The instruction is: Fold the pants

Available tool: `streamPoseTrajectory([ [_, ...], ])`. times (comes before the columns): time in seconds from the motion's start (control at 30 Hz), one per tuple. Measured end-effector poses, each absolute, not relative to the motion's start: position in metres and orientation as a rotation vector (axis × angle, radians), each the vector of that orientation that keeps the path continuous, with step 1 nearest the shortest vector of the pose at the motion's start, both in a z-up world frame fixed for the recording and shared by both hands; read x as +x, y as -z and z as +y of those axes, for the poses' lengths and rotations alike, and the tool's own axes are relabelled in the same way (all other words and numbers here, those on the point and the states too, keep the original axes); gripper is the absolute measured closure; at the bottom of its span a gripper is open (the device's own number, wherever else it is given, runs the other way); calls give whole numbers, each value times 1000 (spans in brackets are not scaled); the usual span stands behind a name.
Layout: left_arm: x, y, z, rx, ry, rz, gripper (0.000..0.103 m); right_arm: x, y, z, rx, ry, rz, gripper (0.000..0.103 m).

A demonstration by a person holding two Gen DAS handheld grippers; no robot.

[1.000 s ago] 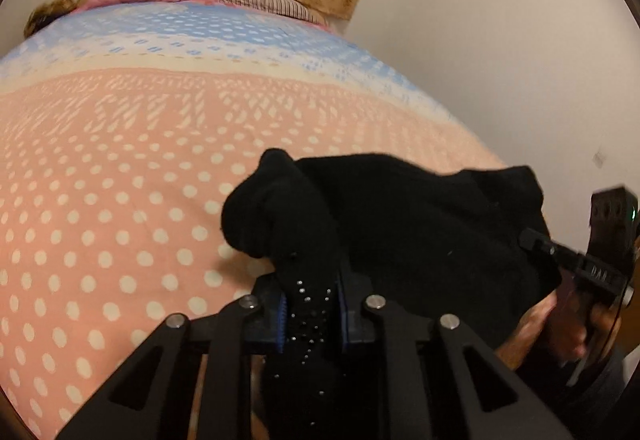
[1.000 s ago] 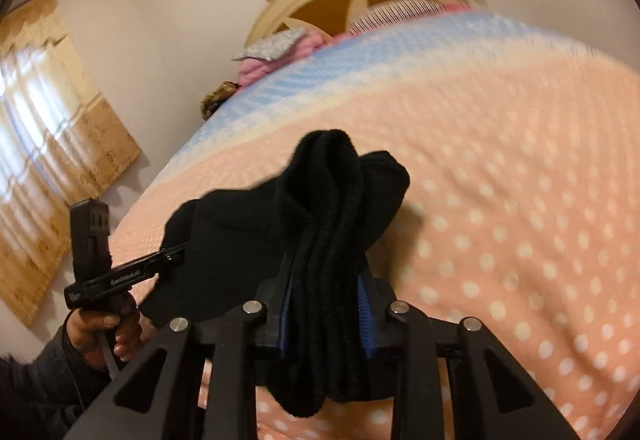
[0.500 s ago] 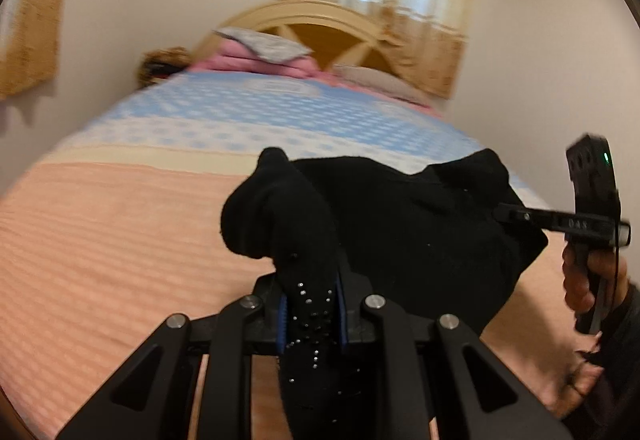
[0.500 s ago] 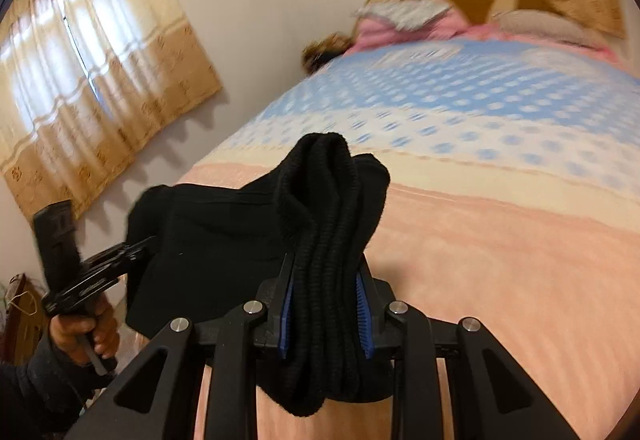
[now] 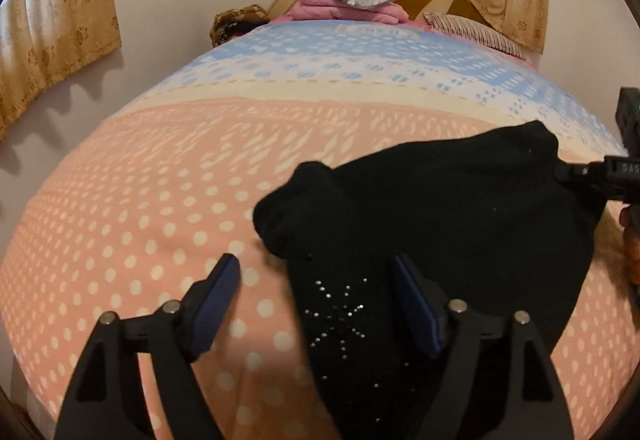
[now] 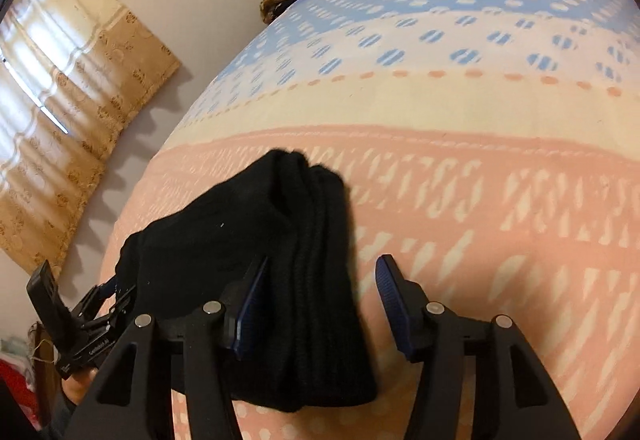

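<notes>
Pants released on the bed, both sets of jaws just opened.
Pants point(image 5: 440, 224): soft black knit, light, limp, and they bunch. They lie on the bed point(image 5: 140, 199), between the jaws of both grippers, pads clear. Left gripper point(image 5: 316, 304) has the studded corner nearer its right jaw; right gripper point(image 6: 320, 304) has the ribbed edge by its left jaw. Best grip, I'd say: the thick edge folds.
</notes>
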State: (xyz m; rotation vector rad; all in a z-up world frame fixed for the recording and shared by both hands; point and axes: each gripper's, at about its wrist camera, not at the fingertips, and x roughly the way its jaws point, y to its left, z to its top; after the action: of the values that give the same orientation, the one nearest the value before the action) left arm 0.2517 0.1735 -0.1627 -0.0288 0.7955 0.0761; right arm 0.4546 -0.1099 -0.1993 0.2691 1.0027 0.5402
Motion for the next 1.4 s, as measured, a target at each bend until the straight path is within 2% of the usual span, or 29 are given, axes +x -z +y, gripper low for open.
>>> streamPoseTrajectory([
  [0.2,239,153,183,5,-109,790,23,434,177,-139,255,-448,933,46],
  [0.37,213,133,183,2,-96,753,23,383,144,-157,258,-385,844,46],
  [0.67,163,87,180,-31,-52,648,22,270,92,-135,136,-326,716,46],
  [0.83,150,66,181,-66,-29,581,18,234,74,-122,94,-326,675,45],
  [1.17,146,58,176,-83,-8,549,18,206,51,-105,52,-343,614,45],
  [1.3,145,58,176,-89,-15,548,8,202,48,-100,34,-345,601,45],
  [1.4,145,58,176,-93,-18,548,7,200,49,-97,29,-346,602,45],
])
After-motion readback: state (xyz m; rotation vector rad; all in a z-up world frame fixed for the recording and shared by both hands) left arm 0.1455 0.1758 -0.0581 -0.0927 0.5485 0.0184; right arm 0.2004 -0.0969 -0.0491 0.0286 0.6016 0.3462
